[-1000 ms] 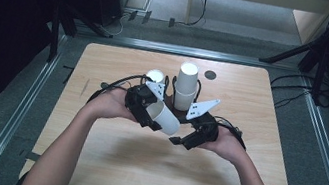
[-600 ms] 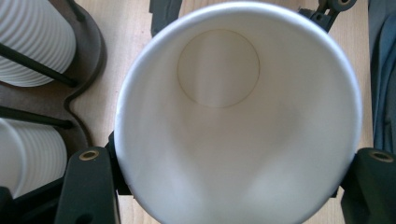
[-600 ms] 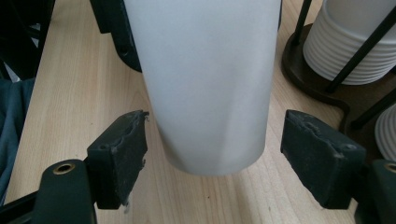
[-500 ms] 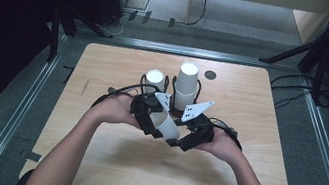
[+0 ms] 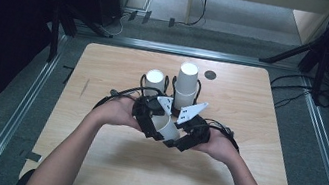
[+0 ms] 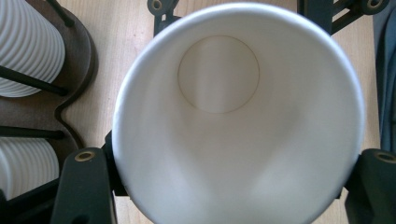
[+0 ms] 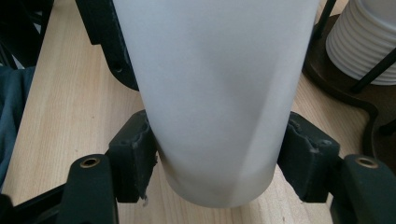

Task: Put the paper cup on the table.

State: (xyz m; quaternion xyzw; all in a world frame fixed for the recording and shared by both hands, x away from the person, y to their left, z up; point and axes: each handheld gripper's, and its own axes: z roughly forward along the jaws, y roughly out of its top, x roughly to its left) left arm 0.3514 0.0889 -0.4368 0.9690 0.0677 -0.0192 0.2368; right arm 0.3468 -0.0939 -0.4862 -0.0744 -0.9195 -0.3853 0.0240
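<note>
Wooden table (image 5: 103,173) fills the high view, with dark floor around it and bare wood open toward the person. Behind the hands a rack (image 5: 170,104) holds two cup stacks (image 5: 186,83). Both grippers meet mid-table on one white cup (image 5: 166,128), held above the wood. The left gripper (image 6: 224,186) view looks into its open mouth, jaws clamped on the rim end. The right gripper (image 7: 219,163) view shows its pads pressing the cup's base, jaws having just closed on it.
</note>
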